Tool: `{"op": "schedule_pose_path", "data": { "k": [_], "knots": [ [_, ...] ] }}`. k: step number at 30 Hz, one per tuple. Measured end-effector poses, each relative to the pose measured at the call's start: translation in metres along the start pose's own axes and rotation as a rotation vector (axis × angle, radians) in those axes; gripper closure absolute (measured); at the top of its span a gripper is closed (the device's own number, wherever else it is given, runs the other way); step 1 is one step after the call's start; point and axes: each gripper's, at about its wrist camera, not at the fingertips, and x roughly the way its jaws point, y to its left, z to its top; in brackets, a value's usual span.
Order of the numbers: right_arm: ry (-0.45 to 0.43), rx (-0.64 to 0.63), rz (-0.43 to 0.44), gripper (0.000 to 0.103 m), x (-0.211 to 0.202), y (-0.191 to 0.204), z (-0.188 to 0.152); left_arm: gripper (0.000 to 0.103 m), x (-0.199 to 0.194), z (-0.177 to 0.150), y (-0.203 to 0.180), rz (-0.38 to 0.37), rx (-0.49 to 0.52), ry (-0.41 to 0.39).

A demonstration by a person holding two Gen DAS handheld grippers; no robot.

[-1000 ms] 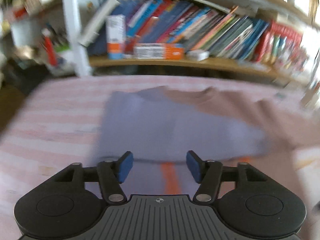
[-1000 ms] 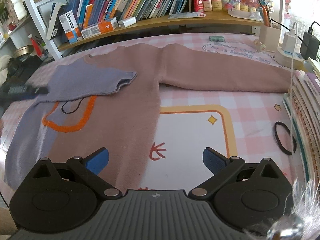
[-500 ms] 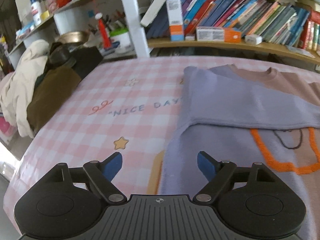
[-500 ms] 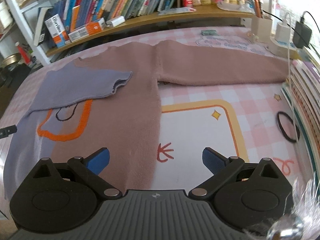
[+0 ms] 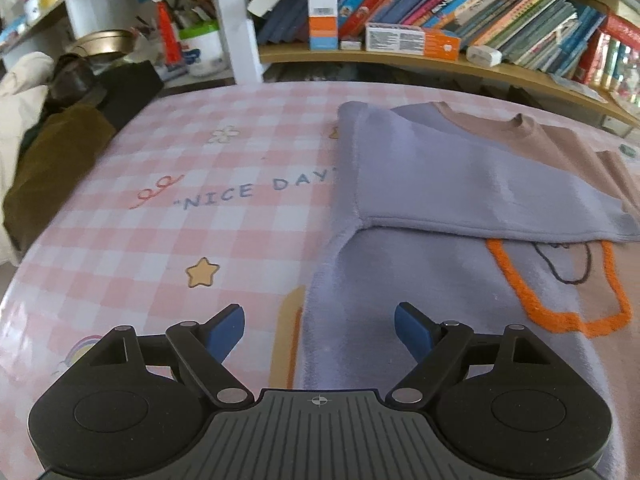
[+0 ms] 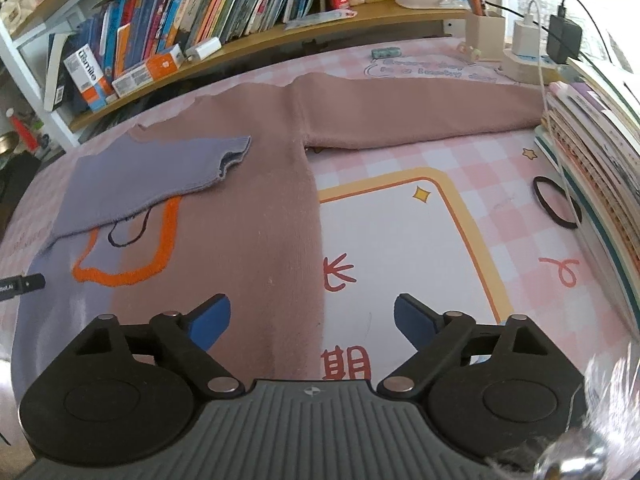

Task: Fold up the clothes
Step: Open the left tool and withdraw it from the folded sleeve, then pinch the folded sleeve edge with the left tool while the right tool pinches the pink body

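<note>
A sweater lies flat on the pink checked table, half lilac (image 5: 420,280), half dusty pink (image 6: 256,216), with an orange outline on its chest (image 6: 132,268). Its lilac sleeve (image 5: 448,188) is folded across the body, cuff (image 6: 234,156) near the middle. The pink sleeve (image 6: 420,116) stretches out to the right. My left gripper (image 5: 319,326) is open over the sweater's left side edge, holding nothing. My right gripper (image 6: 311,322) is open above the sweater's right side edge, also holding nothing. The left gripper's tip (image 6: 24,284) shows at the left edge of the right wrist view.
Bookshelves (image 5: 440,12) run along the back. A pile of clothes (image 5: 40,152) sits off the table's left end. Stacked books (image 6: 592,168), a black hair tie (image 6: 556,204) and chargers (image 6: 560,36) crowd the right side. A printed mat (image 6: 404,256) covers the table.
My left gripper pulled back and left from the folded lilac sleeve to the sweater's left side edge and opened wider. The right gripper drifted slightly; the sweater stays put.
</note>
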Motion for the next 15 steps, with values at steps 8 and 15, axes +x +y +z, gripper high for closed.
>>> {"op": "schedule_pose_path", "data": {
  "k": [8, 15],
  "knots": [
    [0.019, 0.056, -0.031, 0.049, 0.004, 0.005, -0.007, 0.022, 0.001, 0.004, 0.018, -0.08, -0.044, -0.009],
    [0.027, 0.073, -0.051, 0.061, 0.01, 0.015, -0.011, 0.081, 0.01, 0.004, 0.028, -0.143, -0.07, -0.001]
  ]
}}
